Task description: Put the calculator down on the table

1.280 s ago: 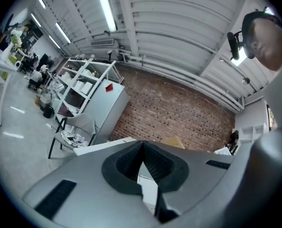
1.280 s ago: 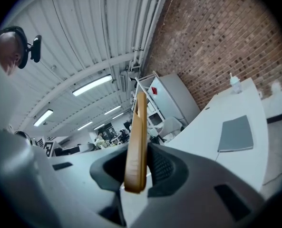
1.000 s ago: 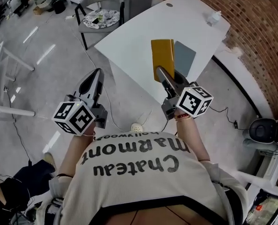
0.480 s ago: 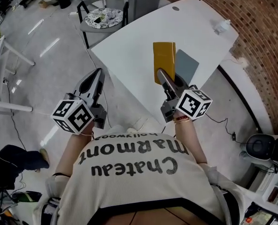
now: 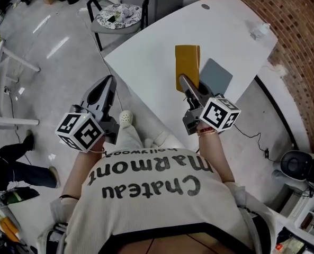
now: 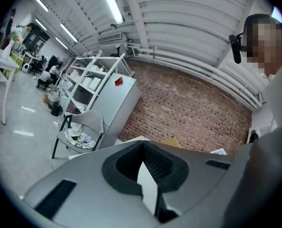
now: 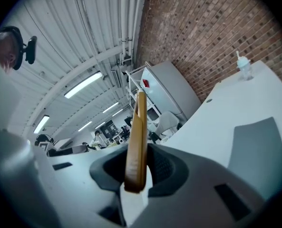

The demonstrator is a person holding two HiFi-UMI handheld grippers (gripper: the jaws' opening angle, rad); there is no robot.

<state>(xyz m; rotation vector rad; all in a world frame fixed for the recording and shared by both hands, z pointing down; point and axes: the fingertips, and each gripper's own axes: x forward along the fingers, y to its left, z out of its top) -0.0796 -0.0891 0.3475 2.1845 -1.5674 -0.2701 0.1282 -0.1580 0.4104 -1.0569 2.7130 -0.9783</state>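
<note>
Right hand-held gripper (image 5: 182,79) pinching the yellow calculator (image 5: 187,63) over the white counter (image 5: 157,41), grey mat (image 5: 217,75) at its 3 o'clock; left hand-held gripper (image 5: 110,80) pressed together, empty, off the counter's 9 o'clock side.

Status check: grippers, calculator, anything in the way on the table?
Left gripper shut, empty. Right gripper shut on yellow calculator, over white table, not yet down. Grey mat alongside; nothing under it.

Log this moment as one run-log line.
right gripper: shut on flat mustard-yellow calculator | calculator: over white table, beside grey rectangular mat | left gripper: shut, empty
</note>
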